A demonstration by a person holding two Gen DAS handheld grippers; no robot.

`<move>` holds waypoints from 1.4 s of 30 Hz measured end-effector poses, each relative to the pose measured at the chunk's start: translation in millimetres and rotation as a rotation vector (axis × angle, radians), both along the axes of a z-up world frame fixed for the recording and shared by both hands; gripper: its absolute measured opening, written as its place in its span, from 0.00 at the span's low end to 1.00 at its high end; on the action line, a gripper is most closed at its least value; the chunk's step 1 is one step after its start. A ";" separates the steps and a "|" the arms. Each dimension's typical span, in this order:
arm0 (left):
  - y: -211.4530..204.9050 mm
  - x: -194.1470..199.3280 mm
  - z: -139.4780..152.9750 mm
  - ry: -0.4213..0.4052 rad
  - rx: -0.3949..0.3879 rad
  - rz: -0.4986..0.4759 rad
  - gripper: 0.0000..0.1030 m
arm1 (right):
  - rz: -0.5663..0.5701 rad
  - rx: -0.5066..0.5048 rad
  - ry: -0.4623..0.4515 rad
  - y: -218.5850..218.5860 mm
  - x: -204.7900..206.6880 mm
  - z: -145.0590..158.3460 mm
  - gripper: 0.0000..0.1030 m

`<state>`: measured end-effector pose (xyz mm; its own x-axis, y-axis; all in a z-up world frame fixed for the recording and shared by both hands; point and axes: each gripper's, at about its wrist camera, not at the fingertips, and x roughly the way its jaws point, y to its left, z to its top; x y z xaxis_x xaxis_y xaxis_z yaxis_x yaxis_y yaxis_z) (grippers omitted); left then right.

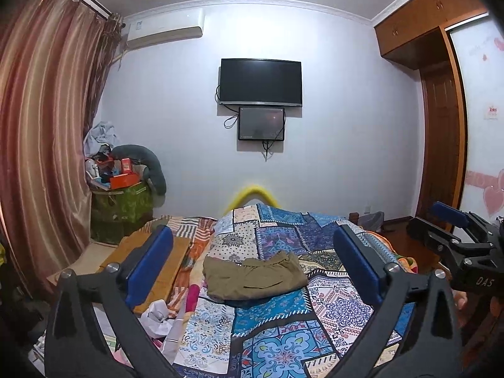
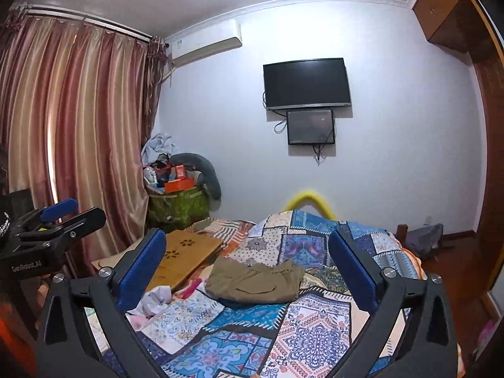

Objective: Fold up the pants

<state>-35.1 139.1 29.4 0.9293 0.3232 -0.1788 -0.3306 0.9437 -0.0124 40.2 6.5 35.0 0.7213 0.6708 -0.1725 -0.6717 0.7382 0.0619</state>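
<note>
Olive-khaki pants lie folded into a compact bundle on the patchwork bedspread, in the middle of both wrist views. My left gripper is open, held back from the bundle, its blue pads wide apart with nothing between them. My right gripper is open too, short of the pants, its blue pads holding nothing. Each view also catches the other gripper at its edge: the right gripper at the far right of the left wrist view, the left gripper at the far left of the right wrist view.
A wooden lap tray lies on the bed left of the pants, with crumpled white and pink cloth beside it. A green bin piled with clutter stands by the curtain. Two screens hang on the far wall; a wooden wardrobe is on the right.
</note>
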 end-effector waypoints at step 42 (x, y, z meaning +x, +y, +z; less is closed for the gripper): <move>-3.5 9.5 -2.4 0.026 0.001 -0.028 1.00 | -0.018 -0.010 0.022 -11.0 -1.8 -1.6 0.99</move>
